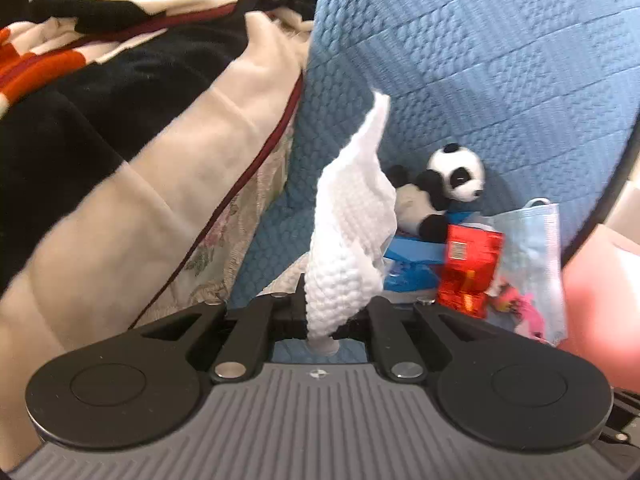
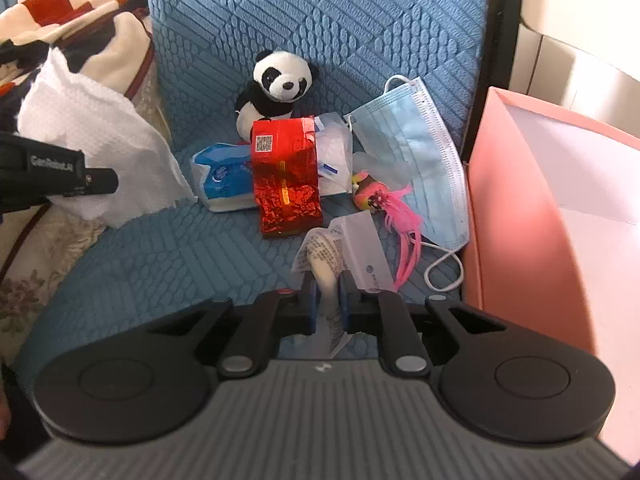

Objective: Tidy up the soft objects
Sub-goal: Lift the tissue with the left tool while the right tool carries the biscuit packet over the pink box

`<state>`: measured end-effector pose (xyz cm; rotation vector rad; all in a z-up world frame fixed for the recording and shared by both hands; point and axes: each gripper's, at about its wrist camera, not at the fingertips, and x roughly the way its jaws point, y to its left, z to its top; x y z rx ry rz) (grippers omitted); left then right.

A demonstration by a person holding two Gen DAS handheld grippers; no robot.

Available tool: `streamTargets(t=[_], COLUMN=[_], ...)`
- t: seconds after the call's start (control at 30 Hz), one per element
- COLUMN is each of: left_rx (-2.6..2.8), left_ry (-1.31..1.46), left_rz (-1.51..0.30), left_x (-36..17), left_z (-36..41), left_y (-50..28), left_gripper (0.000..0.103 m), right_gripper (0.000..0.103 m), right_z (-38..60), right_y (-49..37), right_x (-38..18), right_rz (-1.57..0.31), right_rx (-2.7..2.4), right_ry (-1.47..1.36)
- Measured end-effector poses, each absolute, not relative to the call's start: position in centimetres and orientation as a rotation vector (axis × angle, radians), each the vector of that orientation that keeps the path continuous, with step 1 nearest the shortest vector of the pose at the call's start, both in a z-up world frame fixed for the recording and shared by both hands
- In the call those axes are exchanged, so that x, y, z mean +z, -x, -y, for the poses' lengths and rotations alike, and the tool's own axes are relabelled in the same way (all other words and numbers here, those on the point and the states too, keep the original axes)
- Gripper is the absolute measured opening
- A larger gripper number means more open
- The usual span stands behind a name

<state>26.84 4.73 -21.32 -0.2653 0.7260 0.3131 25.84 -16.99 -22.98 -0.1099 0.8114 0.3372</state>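
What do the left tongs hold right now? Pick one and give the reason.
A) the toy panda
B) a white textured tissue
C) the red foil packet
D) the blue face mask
B: the left tongs are shut on the white textured tissue, which stands up from between the fingers, while the toy panda, blue face mask and red foil packet all lie untouched on the blue quilted seat.

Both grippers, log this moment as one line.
left gripper: shut on white tissue | right gripper: shut on small white packet | pink box: open, right side
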Motion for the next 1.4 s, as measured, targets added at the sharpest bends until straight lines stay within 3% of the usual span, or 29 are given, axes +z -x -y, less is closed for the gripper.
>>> streamTargets(t=[0.6,1.4], left_rx=[0.218,0.052], left_ry=[0.317,0.337], left_rz=[-0.796,-0.694], left_x=[-19.0,-7.1], left_z=[-0.5,8.5], left_y=[-19.1,-20.3], left_gripper=[0.009,0.009], right_gripper=[0.013,0.013], right_z=[19.5,29.3], right_y=[-20.6,-20.2], right_x=[-18.7,-5.4], right_rz=[-0.821,-0.682], right_rx=[0.361,0.317], right_ry=[0.043,-0.013])
